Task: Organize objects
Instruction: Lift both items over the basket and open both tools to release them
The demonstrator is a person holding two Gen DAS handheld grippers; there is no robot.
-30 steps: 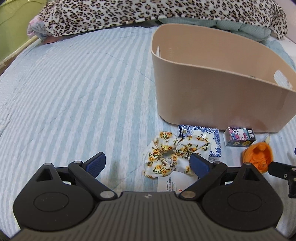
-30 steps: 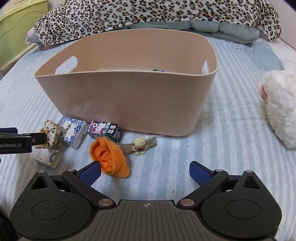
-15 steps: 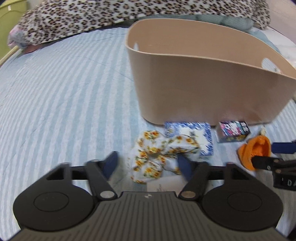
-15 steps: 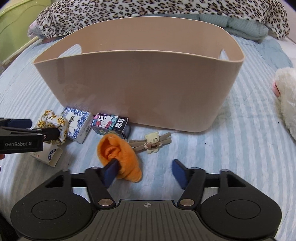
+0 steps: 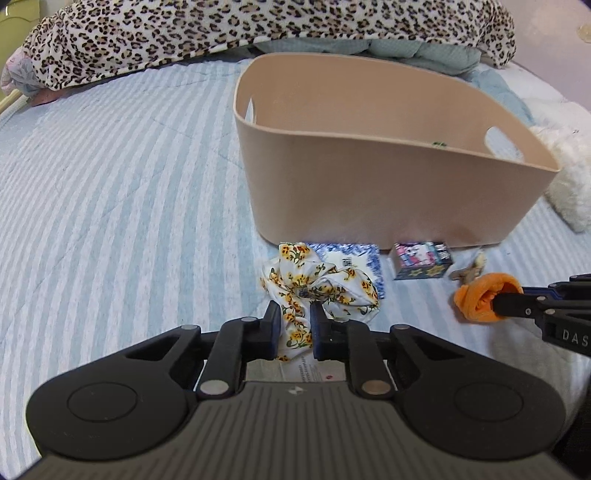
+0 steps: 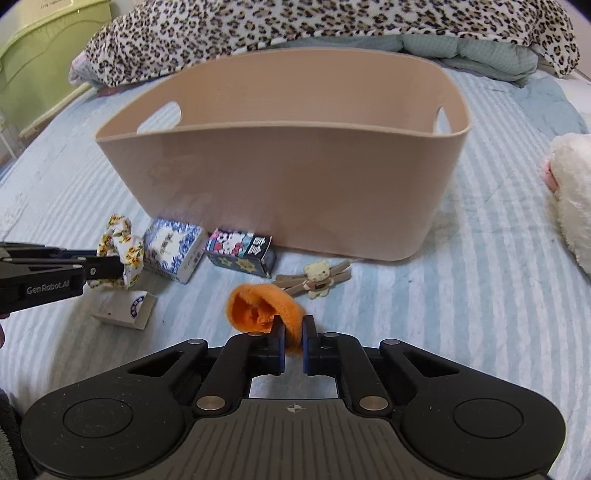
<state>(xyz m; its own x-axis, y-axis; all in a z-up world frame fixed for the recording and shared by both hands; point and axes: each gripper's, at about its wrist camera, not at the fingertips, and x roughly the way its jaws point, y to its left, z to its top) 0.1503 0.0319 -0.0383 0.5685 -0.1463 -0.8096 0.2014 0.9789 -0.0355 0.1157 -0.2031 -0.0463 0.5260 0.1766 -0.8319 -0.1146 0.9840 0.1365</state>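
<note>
A tan plastic basket (image 5: 388, 192) stands on the striped bed; it also shows in the right wrist view (image 6: 288, 184). My left gripper (image 5: 293, 334) is shut on a floral scrunchie (image 5: 317, 284), seen too in the right wrist view (image 6: 122, 251). My right gripper (image 6: 293, 349) is shut on an orange scrunchie (image 6: 262, 308), which also shows in the left wrist view (image 5: 480, 297). In front of the basket lie a blue-white box (image 6: 173, 249), a cartoon box (image 6: 240, 251), a bear clip (image 6: 314, 282) and a small white box (image 6: 123, 308).
A leopard-print blanket (image 5: 258, 33) lies along the far side of the bed. A white plush toy (image 6: 572, 199) lies to the right of the basket. A green bin (image 6: 40, 62) stands beyond the bed's left edge.
Both grippers went from wide open to shut. The left closed on the floral scrunchie, the right on the orange scrunchie. Both scrunchies now look slightly raised.
</note>
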